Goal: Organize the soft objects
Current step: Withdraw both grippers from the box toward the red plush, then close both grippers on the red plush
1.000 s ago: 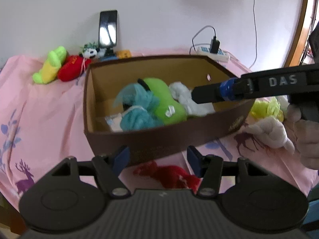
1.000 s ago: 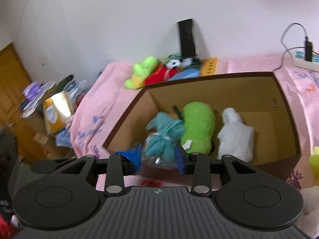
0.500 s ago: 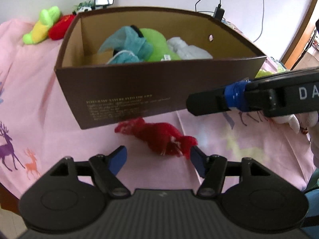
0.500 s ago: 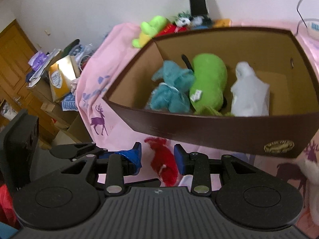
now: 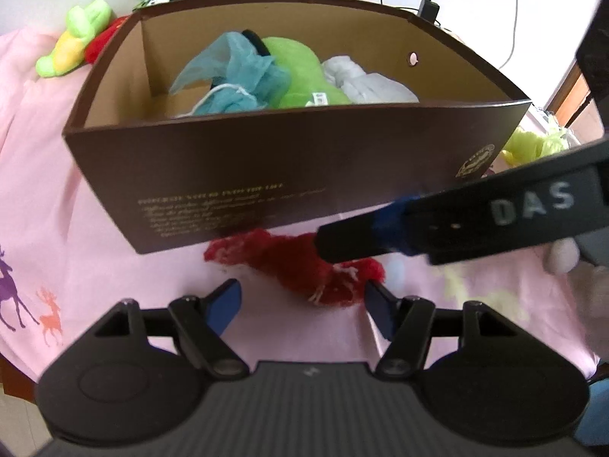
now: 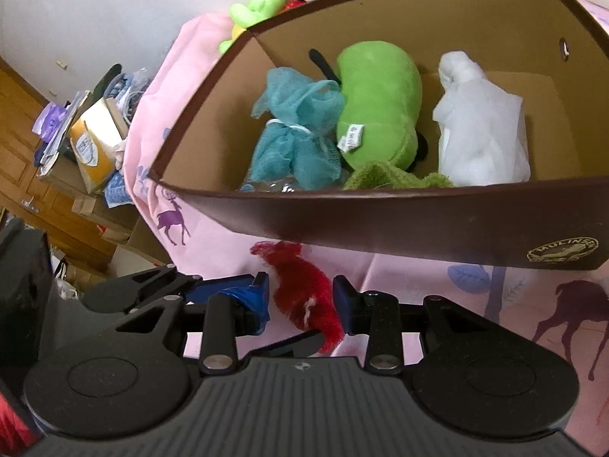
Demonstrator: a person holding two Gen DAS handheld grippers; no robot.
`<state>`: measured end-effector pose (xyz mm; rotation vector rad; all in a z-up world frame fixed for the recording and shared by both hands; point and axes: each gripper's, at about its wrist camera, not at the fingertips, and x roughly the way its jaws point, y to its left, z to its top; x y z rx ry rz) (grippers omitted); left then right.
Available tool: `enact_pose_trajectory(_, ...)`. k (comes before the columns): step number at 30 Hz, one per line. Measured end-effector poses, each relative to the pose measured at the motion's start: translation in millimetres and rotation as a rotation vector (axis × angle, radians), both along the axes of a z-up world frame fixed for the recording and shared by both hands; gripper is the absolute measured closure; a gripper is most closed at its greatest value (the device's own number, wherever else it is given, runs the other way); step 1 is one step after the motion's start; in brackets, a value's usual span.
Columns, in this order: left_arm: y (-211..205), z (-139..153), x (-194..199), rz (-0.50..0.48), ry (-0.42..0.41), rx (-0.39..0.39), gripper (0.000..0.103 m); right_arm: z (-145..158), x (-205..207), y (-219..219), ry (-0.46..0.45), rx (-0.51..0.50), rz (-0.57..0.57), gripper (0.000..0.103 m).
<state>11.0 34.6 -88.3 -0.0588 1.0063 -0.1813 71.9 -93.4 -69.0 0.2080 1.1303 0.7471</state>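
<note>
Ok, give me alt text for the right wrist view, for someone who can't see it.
The open right gripper straddles a red fluffy toy lying on the pink cloth just in front of a brown cardboard box. Inside the box sit a teal mesh pouf, a green plush and a white soft bundle.

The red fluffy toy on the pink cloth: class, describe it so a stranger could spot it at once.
Find the big brown cardboard box on the pink deer-print cloth. Just in front of its near wall, outside the box, lies the red fluffy toy, between the open fingers of the right gripper. It is the only red thing there; the teal, green and white pieces lie inside.
</note>
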Motion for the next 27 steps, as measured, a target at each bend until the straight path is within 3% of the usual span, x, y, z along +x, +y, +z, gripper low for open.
enact_pose_trajectory(4,-6,0,5,-0.014,-0.014,0.006,0.041,-8,7,-4,0.047,0.019,-0.018,0.083)
enact_pose_trajectory(15,-9,-10,16,-0.025,0.001,-0.037,0.068,-29,17,-13,0.139,0.088,-0.045,0.085)
enact_pose_trajectory(27,-9,13,-5,-0.093,-0.051,-0.023,0.074,-12,11,-19,0.117,0.122,0.04,0.092)
